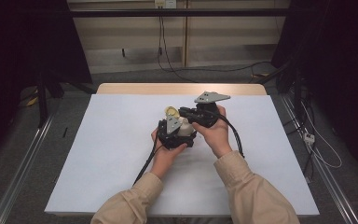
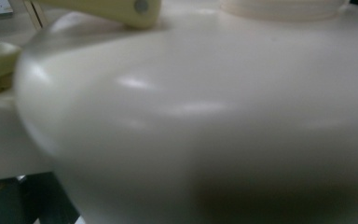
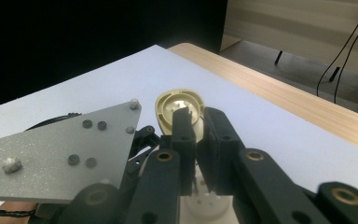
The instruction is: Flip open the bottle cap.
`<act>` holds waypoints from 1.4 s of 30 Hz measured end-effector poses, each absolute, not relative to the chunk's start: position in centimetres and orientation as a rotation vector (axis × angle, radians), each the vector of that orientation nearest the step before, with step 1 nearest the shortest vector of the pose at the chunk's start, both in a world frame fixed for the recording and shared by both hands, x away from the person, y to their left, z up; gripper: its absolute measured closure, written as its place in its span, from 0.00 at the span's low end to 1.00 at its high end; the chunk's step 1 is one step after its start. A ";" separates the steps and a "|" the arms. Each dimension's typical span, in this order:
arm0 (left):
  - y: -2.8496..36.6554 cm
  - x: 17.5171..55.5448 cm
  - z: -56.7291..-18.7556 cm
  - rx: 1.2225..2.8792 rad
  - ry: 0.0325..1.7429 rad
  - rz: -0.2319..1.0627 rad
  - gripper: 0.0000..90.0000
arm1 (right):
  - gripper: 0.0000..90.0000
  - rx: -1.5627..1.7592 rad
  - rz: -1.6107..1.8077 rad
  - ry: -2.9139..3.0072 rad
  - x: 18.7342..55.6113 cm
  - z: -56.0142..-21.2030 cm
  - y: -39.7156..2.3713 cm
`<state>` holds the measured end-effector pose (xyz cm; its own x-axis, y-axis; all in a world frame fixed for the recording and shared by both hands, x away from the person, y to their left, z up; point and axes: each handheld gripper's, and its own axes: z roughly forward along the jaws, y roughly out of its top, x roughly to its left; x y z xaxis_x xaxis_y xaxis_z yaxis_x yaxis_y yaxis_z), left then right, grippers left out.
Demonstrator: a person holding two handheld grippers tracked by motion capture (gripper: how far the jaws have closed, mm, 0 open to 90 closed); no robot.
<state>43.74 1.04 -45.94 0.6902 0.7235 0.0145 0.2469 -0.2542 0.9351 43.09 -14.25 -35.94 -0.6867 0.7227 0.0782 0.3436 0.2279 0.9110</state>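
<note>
We held the cream kettle steady in the left gripper, apparently clamped on its body, while the right gripper pinched its opened lid just ahead.

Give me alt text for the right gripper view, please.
Two black jaws of the right gripper stand nearly closed above a cream container's white opening, in front of its flipped-open yellowish lid. At lower left is the left gripper's grey three-cornered plate; behind lies a white sheet on a wooden table.

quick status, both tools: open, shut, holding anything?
Left tool: jaws hidden; cream kettle pressed up against it, grip cannot be told.
Right tool: nearly shut above the kettle's opening.
</note>
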 end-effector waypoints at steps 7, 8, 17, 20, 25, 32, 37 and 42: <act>1.0 43.7 -45.9 1.818 0.767 0.547 0.05 | 0.75 1.003 1.464 2.117 42.8 -35.6 -14.8; 1.0 43.7 -46.0 1.818 0.769 0.549 0.05 | 0.71 1.003 1.469 2.111 42.7 -35.6 -14.9; 1.0 43.6 -45.9 1.862 0.760 0.565 0.05 | 0.33 1.047 1.484 2.084 41.5 -36.0 -16.4; 1.3 43.5 -45.8 1.892 0.748 0.565 0.04 | 0.30 1.052 1.497 2.080 41.1 -36.4 -17.1; 2.0 42.9 -45.8 1.888 0.739 0.557 0.04 | 0.28 1.060 1.508 2.062 40.2 -36.9 -18.1; 2.7 42.3 -45.8 1.947 0.789 0.508 0.05 | 0.27 1.056 1.492 2.068 38.7 -38.0 -18.6; 3.8 41.5 -45.7 1.990 0.760 0.476 0.04 | 0.26 1.054 1.506 2.070 37.8 -38.6 -19.1; 5.7 39.8 -45.5 2.000 0.689 0.461 0.06 | 0.24 1.056 1.500 2.096 36.7 -39.8 -19.9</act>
<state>39.77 5.69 -45.46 0.7712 0.6351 0.0434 0.2820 -0.4020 0.8711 36.69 -19.88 -39.77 -0.6590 0.7403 0.1329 0.3648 0.1600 0.9172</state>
